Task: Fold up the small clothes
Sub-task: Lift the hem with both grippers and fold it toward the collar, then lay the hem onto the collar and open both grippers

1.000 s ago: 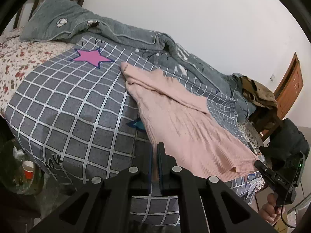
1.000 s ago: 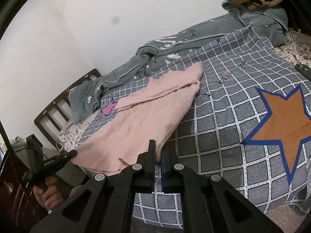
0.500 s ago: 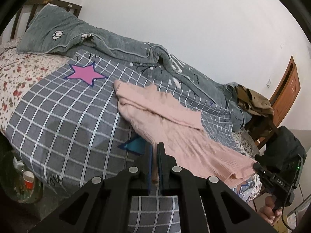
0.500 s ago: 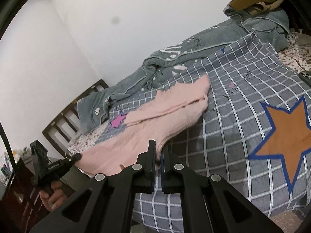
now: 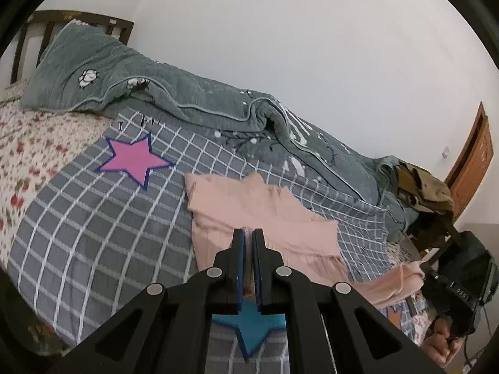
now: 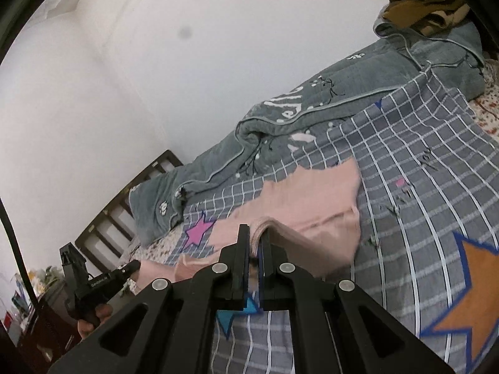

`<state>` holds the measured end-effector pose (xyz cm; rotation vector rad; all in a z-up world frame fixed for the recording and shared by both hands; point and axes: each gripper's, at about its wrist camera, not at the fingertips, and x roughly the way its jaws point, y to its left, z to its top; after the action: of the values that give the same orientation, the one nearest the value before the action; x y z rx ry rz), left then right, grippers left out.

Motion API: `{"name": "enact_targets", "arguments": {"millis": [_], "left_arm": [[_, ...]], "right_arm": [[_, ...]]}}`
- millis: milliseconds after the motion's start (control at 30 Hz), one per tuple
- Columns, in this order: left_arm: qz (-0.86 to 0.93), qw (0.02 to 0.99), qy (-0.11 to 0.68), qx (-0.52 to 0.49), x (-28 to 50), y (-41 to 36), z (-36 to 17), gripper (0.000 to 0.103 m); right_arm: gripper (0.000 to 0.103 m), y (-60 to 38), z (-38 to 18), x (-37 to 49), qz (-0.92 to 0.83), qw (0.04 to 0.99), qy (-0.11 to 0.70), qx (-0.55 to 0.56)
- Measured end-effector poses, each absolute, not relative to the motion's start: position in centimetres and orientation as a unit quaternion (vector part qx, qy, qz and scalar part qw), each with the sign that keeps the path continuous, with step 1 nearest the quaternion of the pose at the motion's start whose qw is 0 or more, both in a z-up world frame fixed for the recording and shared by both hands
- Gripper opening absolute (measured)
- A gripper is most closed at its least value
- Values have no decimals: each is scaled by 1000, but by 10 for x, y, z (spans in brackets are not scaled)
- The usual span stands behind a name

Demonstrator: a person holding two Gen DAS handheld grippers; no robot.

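Mid-fold of a pink garment (image 5: 255, 208) on a bed covered by a grey checked blanket (image 5: 93, 218). The left tongs (image 5: 248, 233) are closed, with a pinch of the pink fabric caught between their blue-lined pads; the right tongs (image 6: 255, 233) are likewise closed on a bunched hem of the same garment. Both near corners are lifted off the blanket, while the far part of the garment lies flat between the pink star (image 5: 134, 160) and the rumpled grey quilt (image 5: 218, 115) along the wall. One sleeve or side panel appears already laid across the body, judging from the doubled layer in the left wrist view. The blue star (image 5: 249, 327) sits exposed beneath the raised edge.

Progress, as judged: the lengthwise fold seems done, and the crosswise fold is under way but not landed. Remaining steps are probably to carry the held edge over to the far edge, release, and smooth the stack. No other small clothes awaiting folding can be identified with confidence.
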<state>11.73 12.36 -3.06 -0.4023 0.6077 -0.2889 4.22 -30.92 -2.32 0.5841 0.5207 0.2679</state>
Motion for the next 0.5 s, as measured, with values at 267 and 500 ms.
{"name": "enact_targets", "arguments": {"millis": [267,500], "left_arm": [[-120,929,303,-176,190,111,-34,6],[-112,924,324,-171,260,94,-52,6]], "right_arm": [[4,-315,-16,113,115,919,253,279],[4,-322,-35,177,97,916,269,282]]}}
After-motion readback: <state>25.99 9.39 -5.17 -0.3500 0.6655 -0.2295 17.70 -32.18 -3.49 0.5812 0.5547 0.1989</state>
